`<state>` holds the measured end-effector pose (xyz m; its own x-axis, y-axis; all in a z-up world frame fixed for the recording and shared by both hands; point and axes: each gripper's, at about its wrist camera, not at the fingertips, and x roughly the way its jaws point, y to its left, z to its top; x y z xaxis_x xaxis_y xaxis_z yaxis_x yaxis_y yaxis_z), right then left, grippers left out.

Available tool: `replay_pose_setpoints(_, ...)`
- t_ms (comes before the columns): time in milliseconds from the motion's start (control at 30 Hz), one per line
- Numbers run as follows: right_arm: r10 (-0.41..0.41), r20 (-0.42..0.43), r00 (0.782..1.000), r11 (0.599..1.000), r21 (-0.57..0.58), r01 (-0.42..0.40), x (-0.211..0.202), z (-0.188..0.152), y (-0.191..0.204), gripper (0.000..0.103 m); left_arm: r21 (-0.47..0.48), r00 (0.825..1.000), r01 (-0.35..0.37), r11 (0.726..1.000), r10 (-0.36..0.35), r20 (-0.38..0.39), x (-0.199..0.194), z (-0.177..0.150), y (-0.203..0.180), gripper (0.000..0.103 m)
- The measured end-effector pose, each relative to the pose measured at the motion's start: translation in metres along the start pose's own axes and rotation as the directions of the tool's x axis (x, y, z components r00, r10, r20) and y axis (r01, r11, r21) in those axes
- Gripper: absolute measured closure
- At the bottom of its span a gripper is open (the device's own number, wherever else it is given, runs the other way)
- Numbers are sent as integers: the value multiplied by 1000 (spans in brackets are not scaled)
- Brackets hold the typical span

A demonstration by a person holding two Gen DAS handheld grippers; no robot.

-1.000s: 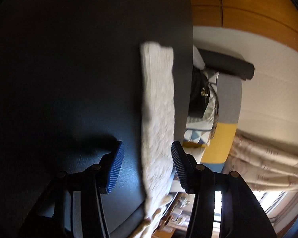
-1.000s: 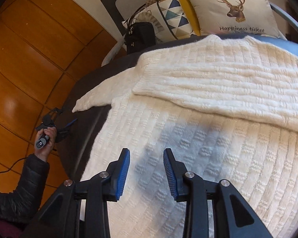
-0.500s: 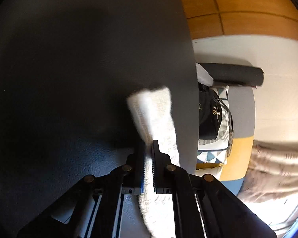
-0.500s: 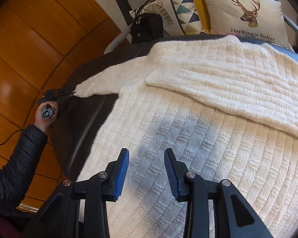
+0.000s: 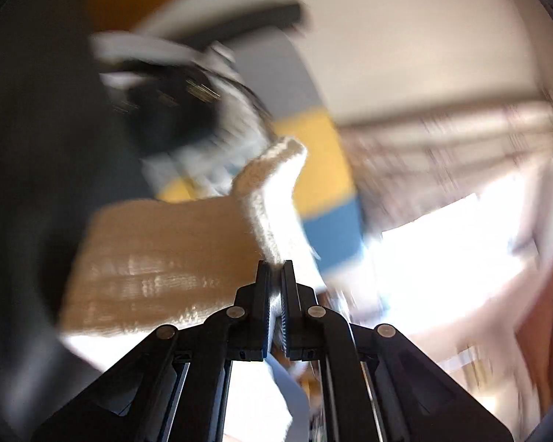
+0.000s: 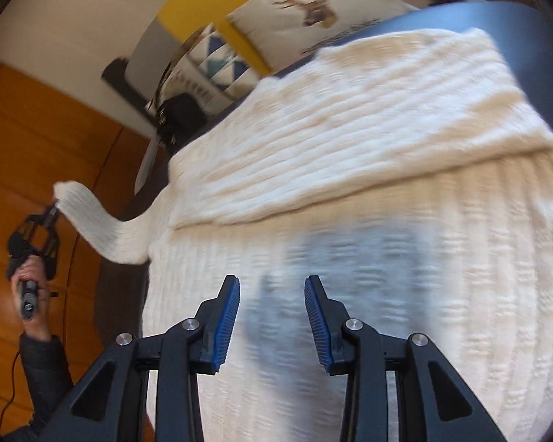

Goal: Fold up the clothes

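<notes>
Left gripper (image 5: 274,276): you pinch the sweater's sleeve (image 5: 272,199), lifted (view blurred).
Right gripper (image 6: 271,302): your jaws stand spread, empty, over the cream sweater (image 6: 350,191).
Sweater: spread on the dark table (image 6: 534,37).

Motion blur is smearing the black bag (image 5: 166,110) and cushions; the sweater (image 6: 350,221) is running off the frame's lower edge.

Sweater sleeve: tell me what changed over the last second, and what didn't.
The left claw closed on the sleeve and lifted its cuff off the dark surface, up and away from the sweater body. The right claw stayed open above the sweater, gripping nothing.
</notes>
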<state>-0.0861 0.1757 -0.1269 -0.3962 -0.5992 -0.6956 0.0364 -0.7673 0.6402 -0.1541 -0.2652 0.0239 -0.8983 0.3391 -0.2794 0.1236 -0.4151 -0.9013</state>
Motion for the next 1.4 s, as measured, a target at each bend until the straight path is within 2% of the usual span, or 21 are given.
replay_pose_setpoints(67,-2,16,1000,1000,24,2,-11,-1,-14,66,66,997,31,997,-26,-75,35,-28,-33,99)
replay_pose_setpoints(133,-3,29,1000,999,39,1,-19,-5,-27,66,137,986,51,989,-27,-166,75,-63,-60,99)
replay_pose_setpoints(200,-1,39,999,999,49,-1,-25,-7,-39,66,211,966,60,976,-3,-259,115,-111,-79,99)
replay_pose_setpoints(267,2,50,999,998,62,-5,-31,-8,-50,66,256,937,68,964,26,-349,147,-150,-82,99)
replay_pose_setpoints(367,12,72,997,996,85,-18,-40,-7,-65,66,343,885,46,938,121,-449,183,-221,-74,99)
replay_pose_setpoints(467,48,101,994,991,116,-60,-49,-2,-76,66,380,817,18,925,206,-539,213,-265,-54,98)
replay_pose_setpoints(500,70,115,991,989,125,-84,-52,0,-79,65,383,799,0,924,230,-556,216,-279,-48,98)
replay_pose_setpoints(533,92,129,987,985,133,-109,-55,2,-82,61,388,786,-8,921,246,-567,215,-288,-44,98)
replay_pose_setpoints(633,162,174,971,969,157,-190,-61,13,-88,60,392,750,-17,920,271,-604,209,-306,-37,92)
replay_pose_setpoints(700,172,210,963,961,178,-210,-62,23,-90,60,381,733,-24,924,275,-623,207,-306,-34,84)
replay_pose_setpoints(733,170,227,959,958,190,-214,-62,29,-91,60,379,726,-19,925,273,-631,203,-306,-35,77)
replay_pose_setpoints(800,170,242,955,951,215,-223,-57,41,-93,59,376,710,-13,927,273,-650,201,-304,-35,75)
replay_pose_setpoints(1000,199,271,942,921,276,-274,-39,73,-93,52,314,707,8,949,217,-673,185,-297,-37,75)
replay_pose_setpoints(1067,198,268,943,916,292,-276,-32,81,-91,50,318,706,21,948,211,-676,180,-294,-40,69)
replay_pose_setpoints(1133,193,273,943,921,280,-270,-33,82,-84,49,320,705,36,947,203,-680,174,-290,-42,68)
replay_pose_setpoints(1200,174,267,948,930,271,-247,-31,84,-79,48,312,714,41,949,191,-674,165,-283,-42,68)
replay_pose_setpoints(1267,150,260,954,938,267,-220,-29,85,-81,48,275,731,41,961,158,-664,148,-270,-36,68)
replay_pose_setpoints(1333,131,262,956,948,249,-198,-26,88,-83,49,249,758,27,968,143,-636,126,-254,-26,68)
replay_pose_setpoints(1367,104,230,968,957,243,-161,-20,89,-82,49,240,782,12,971,140,-607,110,-244,-19,68)
replay_pose_setpoints(1400,73,192,979,964,237,-119,-14,91,-82,51,222,815,-10,975,136,-564,91,-233,-10,68)
